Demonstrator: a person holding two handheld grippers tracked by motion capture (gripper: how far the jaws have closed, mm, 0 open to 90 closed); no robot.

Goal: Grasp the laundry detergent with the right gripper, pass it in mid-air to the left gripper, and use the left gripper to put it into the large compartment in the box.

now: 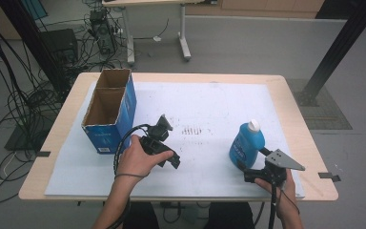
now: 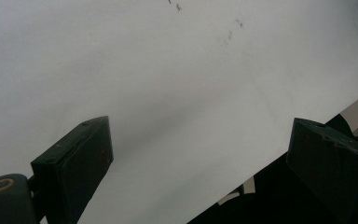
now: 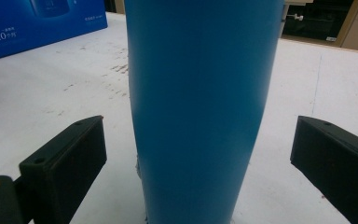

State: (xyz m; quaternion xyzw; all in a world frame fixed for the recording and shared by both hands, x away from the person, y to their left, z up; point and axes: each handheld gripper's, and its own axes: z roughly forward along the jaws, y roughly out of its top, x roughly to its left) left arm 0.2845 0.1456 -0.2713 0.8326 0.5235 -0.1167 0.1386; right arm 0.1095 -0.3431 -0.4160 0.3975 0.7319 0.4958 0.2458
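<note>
At the near edge of the tabletop [image 1: 286,95], the person's right hand [image 1: 281,183] holds the right gripper [image 1: 249,172] low over the white sheet [image 1: 205,105] that covers most of the surface. Its fingers [image 3: 65,163] are spread wide, one on each side of the blue bottle [image 3: 200,107], with clear gaps between each pad and the bottle's wall, so nothing is gripped. The bottle stands upright on the sheet at the right side, just in front of this gripper, and in the high view its white cap [image 1: 253,125] sits on top.

To the left, the left hand [image 1: 136,160] holds the left gripper [image 1: 172,160] near the middle of the near half of the sheet, well apart from the bottle. Its fingers [image 2: 74,158] are also spread wide and hold nothing; they point down at bare white sheet, with the sheet's edge crossing the lower right of the left gripper view.

A little farther in, a patch of small dark marks [image 1: 193,130] lies on the sheet between the two grippers and beyond them.

Farther back on the left stands an open blue cardboard box [image 1: 108,126], its top flaps up and its brown inside split into two compartments. Its blue side [image 3: 37,23] also appears at the top left of the right gripper view.

Beyond the tabletop, the floor carries a tangle of black cables [image 1: 9,95] at the left.
</note>
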